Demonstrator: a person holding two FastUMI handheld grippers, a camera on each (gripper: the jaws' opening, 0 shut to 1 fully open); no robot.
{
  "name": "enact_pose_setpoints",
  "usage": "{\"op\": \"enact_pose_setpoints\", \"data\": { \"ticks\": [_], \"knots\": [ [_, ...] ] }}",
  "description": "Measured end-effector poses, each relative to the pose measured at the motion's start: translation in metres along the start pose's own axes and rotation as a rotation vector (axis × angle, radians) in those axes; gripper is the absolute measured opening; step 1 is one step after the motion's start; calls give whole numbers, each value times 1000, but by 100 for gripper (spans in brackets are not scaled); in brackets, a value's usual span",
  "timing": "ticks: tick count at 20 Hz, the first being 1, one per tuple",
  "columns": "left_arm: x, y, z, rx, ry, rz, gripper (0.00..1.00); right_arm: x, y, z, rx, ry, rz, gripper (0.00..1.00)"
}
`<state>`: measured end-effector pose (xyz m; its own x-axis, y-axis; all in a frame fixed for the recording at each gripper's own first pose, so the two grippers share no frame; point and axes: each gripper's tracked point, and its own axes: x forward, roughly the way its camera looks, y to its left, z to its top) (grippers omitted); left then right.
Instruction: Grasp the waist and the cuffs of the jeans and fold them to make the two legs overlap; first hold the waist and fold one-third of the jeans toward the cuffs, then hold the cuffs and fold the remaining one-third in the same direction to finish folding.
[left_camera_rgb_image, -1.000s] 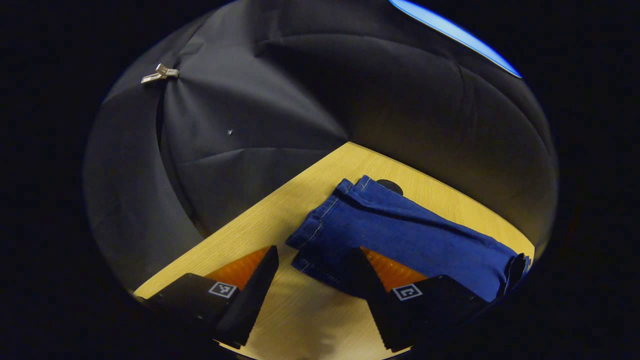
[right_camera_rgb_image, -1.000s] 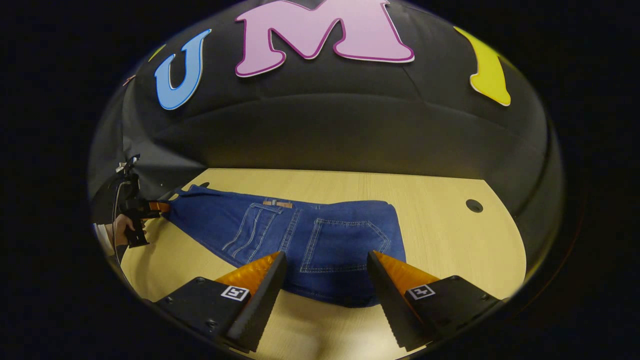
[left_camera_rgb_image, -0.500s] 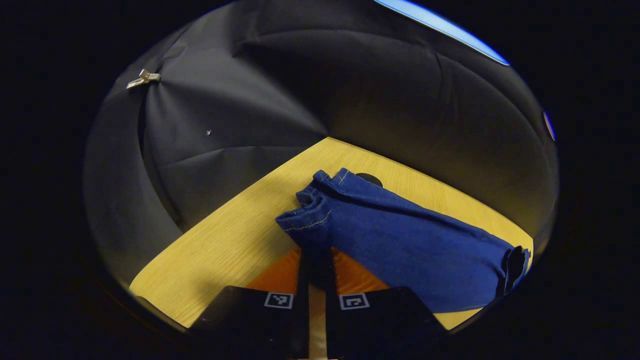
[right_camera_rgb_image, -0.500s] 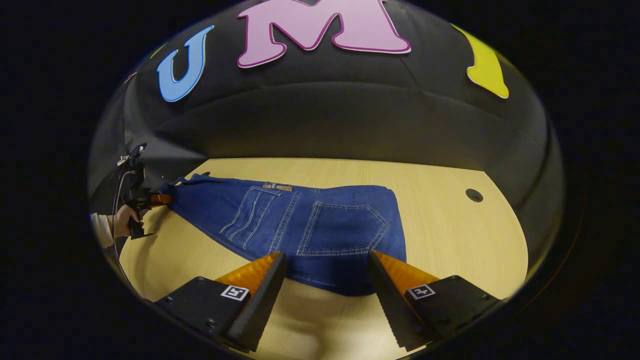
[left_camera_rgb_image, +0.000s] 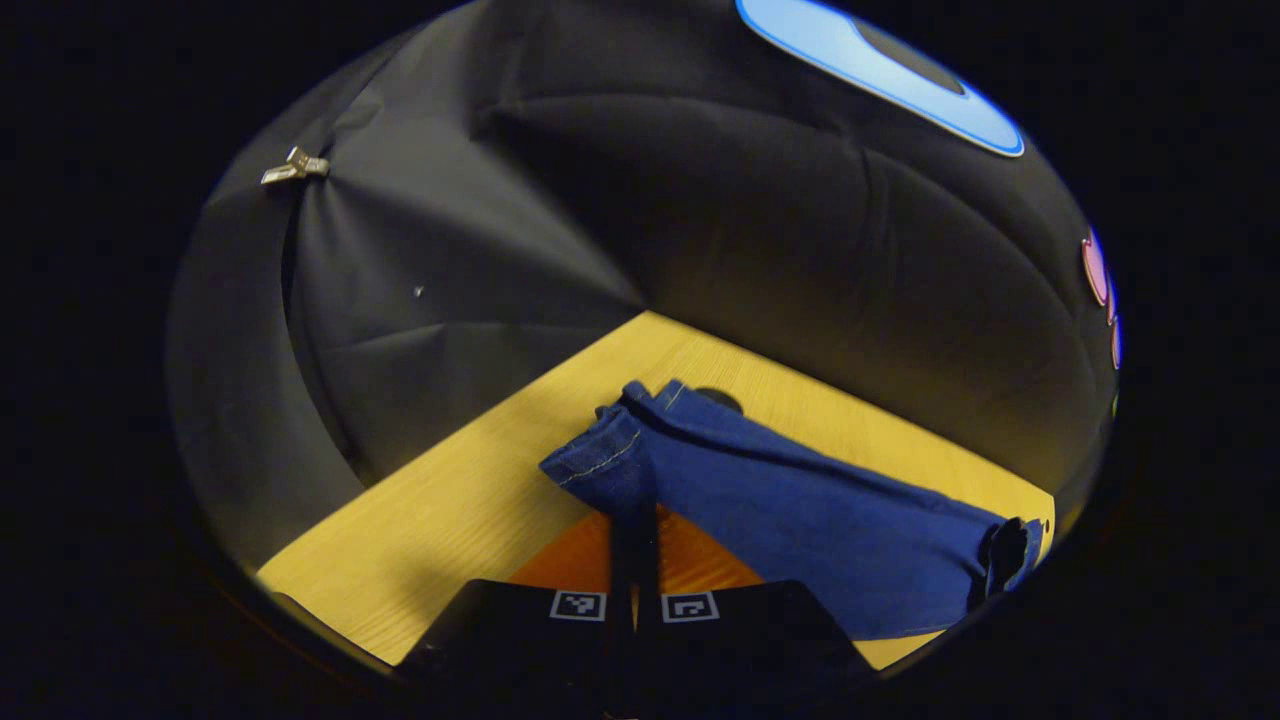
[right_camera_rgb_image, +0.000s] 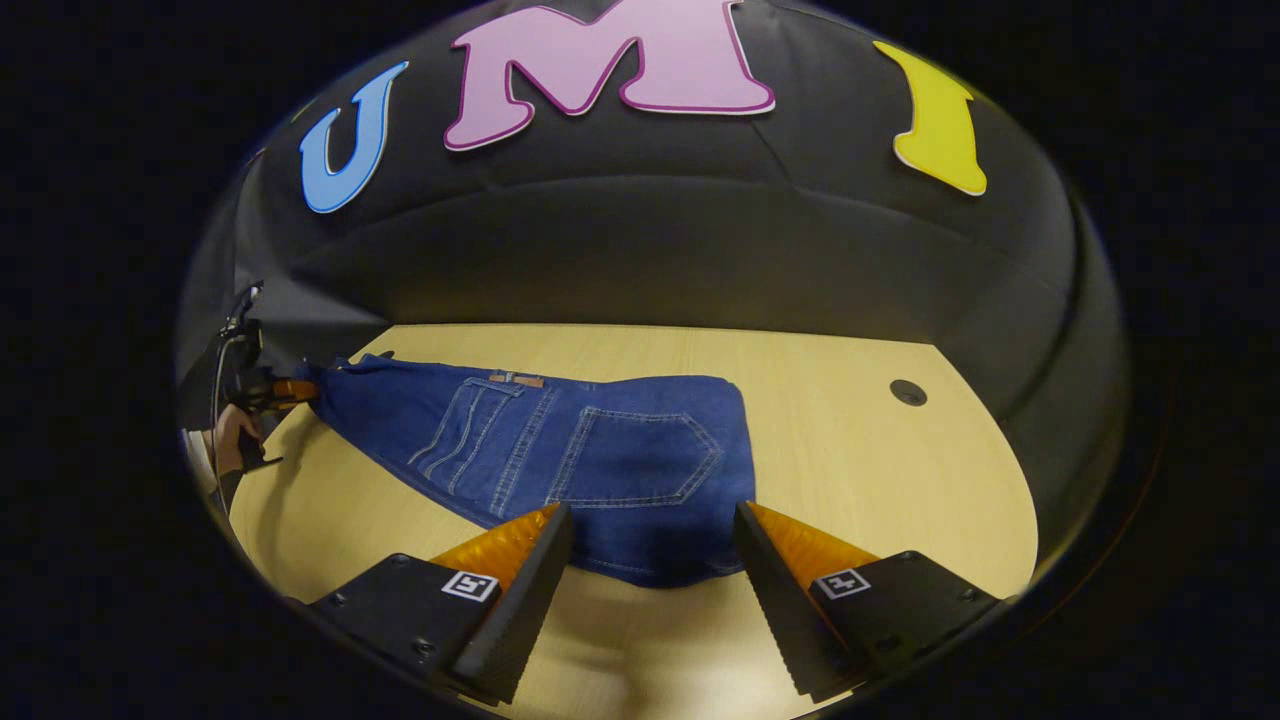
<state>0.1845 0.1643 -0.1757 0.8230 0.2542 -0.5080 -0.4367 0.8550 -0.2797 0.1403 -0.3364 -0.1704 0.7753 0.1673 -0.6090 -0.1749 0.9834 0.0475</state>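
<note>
The jeans (right_camera_rgb_image: 560, 460) lie across the bench (right_camera_rgb_image: 860, 470) in the middle of the right gripper view, back pockets up, waist end toward the lower centre of the frame and legs running off to the left. In the left gripper view the same jeans (left_camera_rgb_image: 790, 510) run from the centre to the lower right, with the cuffs (left_camera_rgb_image: 610, 455) bunched at the centre. The left hand-held gripper (left_camera_rgb_image: 633, 530) is closed on the cuffs, its fingers pressed together with denim pinched between them; it can also be seen at the far left of the right gripper view (right_camera_rgb_image: 285, 388), held by a hand (right_camera_rgb_image: 232, 435). The right hand-held gripper (right_camera_rgb_image: 648, 525) hangs open just short of the waist (right_camera_rgb_image: 650, 565), one finger to either side of it, gripping nothing. The first fold, bringing the legs together, looks not yet started. The main risk is uneven handling: if the left side lifts or pulls before the right has clamped the waist, the jeans could slide along the bench or twist, and the legs would not overlap squarely. The cuffs appear crumpled in the grip, so one layer may slip free under tension. The right fingers might also catch just the top layer of the waist, leaving the underside to sag.
</note>
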Motion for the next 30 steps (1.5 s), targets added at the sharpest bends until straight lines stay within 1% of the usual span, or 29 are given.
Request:
{"op": "enact_pose_setpoints", "data": {
  "ticks": [1, 3, 6, 8, 10, 12, 14, 17, 20, 24, 26, 28, 30],
  "knots": [
    [-7, -7, 8, -3, -5, -10, 6, -2, -5, 1, 5, 1, -7, 99],
    [-21, -19, 25, 25, -29, -32, 6, -8, -13, 3, 28, -1, -19, 98],
    [-50, -64, 56, 65, -83, -93, 6, -22, -25, 10, 52, -17, -42, 99],
    [-75, -100, 77, 88, -119, -132, 6, -31, -34, 15, 57, -31, -61, 99],
    [-102, -134, 92, 131, -157, -176, 6, -42, -45, 21, 69, -50, -81, 99],
    [-127, -178, 104, 161, -182, -220, 6, -52, -57, 24, 91, -68, -100, 99],
    [-151, -227, 105, 181, -193, -275, 6, -62, -73, 25, 107, -78, -128, 98],
    [-184, -295, 99, 259, -210, -358, 6, -81, -101, 26, 146, -95, -170, 98],
    [-211, -363, 71, 298, -197, -444, 6, -97, -128, 26, 188, -112, -214, 98],
    [-227, -436, 12, 348, -130, -528, 6, -117, -164, 18, 234, -132, -294, 98],
    [-229, -461, -25, 387, -90, -568, 6, -125, -178, 14, 261, -137, -316, 98],
    [-228, -483, -71, 439, -15, -615, 6, -134, -192, 7, 273, -137, -341, 98],
    [-222, -497, -115, 496, 58, -636, 6, -143, -202, 4, 272, -139, -365, 99]
  ]
}}
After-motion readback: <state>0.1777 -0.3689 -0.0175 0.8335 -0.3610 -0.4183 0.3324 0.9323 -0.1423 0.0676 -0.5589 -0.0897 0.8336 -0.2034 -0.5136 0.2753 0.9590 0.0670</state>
